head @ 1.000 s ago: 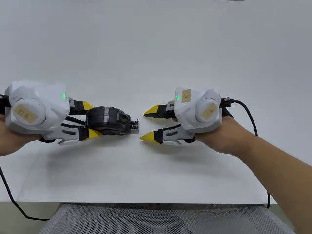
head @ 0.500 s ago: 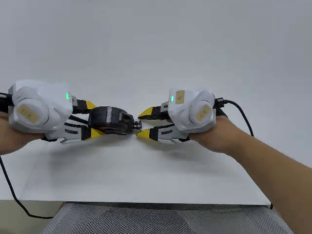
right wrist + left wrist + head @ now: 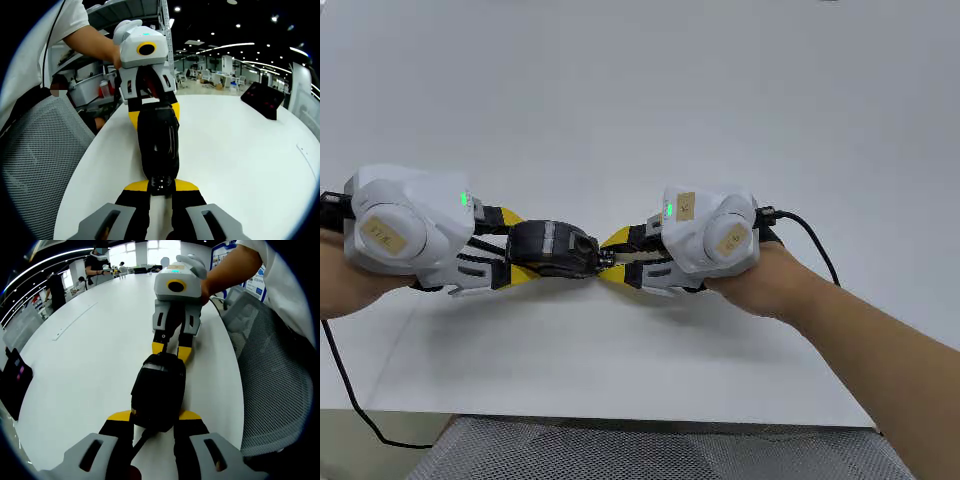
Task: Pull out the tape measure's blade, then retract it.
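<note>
Left gripper [image 3: 517, 245] clamped round body of black tape measure [image 3: 555, 248], low over white worktop [image 3: 640, 120]. Blade tip [image 3: 604, 258] at case mouth, between both grippers. Right gripper [image 3: 611, 257] narrow, pinching blade tip.

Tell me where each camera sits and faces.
Head view: on the headset, looking down at the white workbench and both hands.
Left gripper view: on the left claw, looking along the black plastic tape measure at the right claw.
Right gripper view: on the right claw, facing back; a white sleeve shows.
All share the tape measure.
</note>
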`<action>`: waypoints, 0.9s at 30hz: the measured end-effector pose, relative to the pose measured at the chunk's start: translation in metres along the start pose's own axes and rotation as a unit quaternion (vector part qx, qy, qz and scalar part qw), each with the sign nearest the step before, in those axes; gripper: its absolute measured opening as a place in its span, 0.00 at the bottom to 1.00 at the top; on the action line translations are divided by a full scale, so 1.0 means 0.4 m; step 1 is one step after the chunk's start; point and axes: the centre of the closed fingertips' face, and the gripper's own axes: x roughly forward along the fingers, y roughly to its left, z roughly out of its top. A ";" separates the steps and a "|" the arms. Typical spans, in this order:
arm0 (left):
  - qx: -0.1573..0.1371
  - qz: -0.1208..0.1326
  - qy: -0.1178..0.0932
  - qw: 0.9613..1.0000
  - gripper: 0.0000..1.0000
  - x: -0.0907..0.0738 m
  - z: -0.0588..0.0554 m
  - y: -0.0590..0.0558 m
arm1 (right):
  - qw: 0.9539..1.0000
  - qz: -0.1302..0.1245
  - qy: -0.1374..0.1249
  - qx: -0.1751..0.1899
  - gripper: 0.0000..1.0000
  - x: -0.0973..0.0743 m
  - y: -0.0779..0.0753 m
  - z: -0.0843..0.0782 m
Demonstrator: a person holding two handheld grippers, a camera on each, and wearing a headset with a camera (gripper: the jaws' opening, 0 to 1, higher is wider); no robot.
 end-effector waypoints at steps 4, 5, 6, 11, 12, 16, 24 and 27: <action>-0.001 0.000 -0.001 1.000 0.25 0.000 0.000 0.001 | 1.000 0.004 -0.001 0.005 0.12 -0.001 -0.001 0.000; 0.000 0.001 0.000 1.000 0.25 0.000 0.000 0.001 | 1.000 0.005 0.000 0.006 0.12 -0.001 -0.001 0.000; 0.001 0.001 0.001 1.000 0.25 0.000 0.000 0.000 | 1.000 0.004 0.001 0.005 0.11 -0.001 -0.002 0.000; 0.003 0.003 0.003 1.000 0.25 -0.001 -0.001 -0.001 | 1.000 0.003 0.001 0.001 0.11 -0.002 -0.001 -0.002; 0.005 0.002 0.003 1.000 0.25 -0.001 -0.001 -0.001 | 1.000 0.003 0.001 0.001 0.11 -0.002 0.000 -0.002; 0.011 0.000 0.004 1.000 0.25 -0.002 -0.002 -0.001 | 1.000 0.004 0.007 -0.004 0.11 -0.007 0.001 -0.007; 0.009 0.001 0.005 1.000 0.25 0.000 -0.002 -0.001 | 1.000 0.001 0.012 -0.013 0.11 -0.009 0.003 -0.010; 0.008 0.002 0.005 1.000 0.25 0.000 -0.003 -0.001 | 1.000 0.001 0.015 -0.013 0.11 -0.016 0.003 -0.013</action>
